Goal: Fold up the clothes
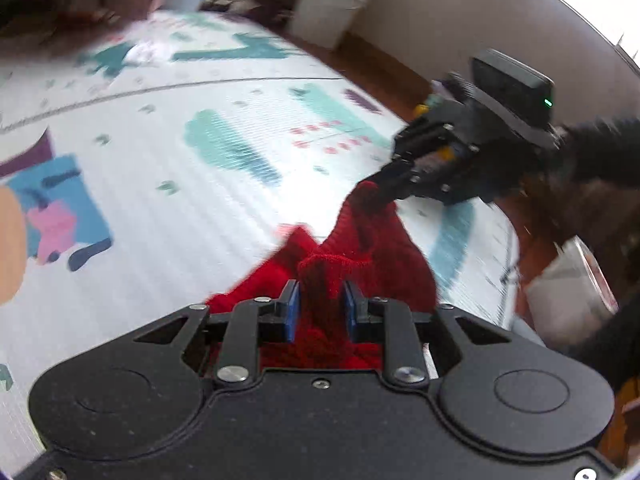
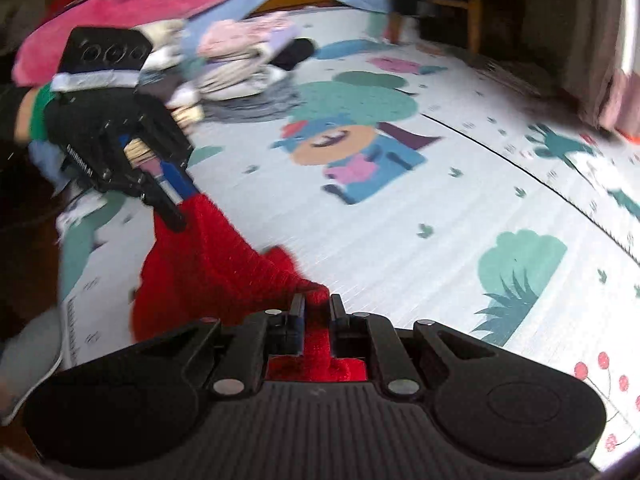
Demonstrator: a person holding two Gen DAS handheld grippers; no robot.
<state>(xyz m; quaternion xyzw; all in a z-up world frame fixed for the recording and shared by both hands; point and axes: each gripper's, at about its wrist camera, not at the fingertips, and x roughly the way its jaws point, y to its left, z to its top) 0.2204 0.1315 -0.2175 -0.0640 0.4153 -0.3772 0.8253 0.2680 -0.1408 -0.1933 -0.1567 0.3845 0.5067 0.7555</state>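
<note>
A red knitted garment (image 1: 360, 248) hangs stretched between both grippers above the play mat (image 1: 168, 240). In the left wrist view my left gripper (image 1: 322, 300) is shut on one bunched edge of it, its blue pads (image 1: 294, 308) pressing the knit. My right gripper (image 1: 380, 190) pinches the far end at the upper right, held by a dark-sleeved arm. In the right wrist view my right gripper (image 2: 317, 308) is shut on a corner of the red garment (image 2: 208, 256). My left gripper (image 2: 176, 208) holds the opposite end at the left, and the cloth sags between them.
The play mat (image 2: 460, 220) carries cartoon prints. A pile of folded clothes (image 2: 248, 60) lies at its far edge by a pink blanket (image 2: 120, 4). A white bin (image 1: 332, 4) stands on the wooden floor (image 1: 372, 64), with wooden furniture legs (image 2: 472, 12) beyond the mat. A white bag (image 1: 568, 292) sits at the right.
</note>
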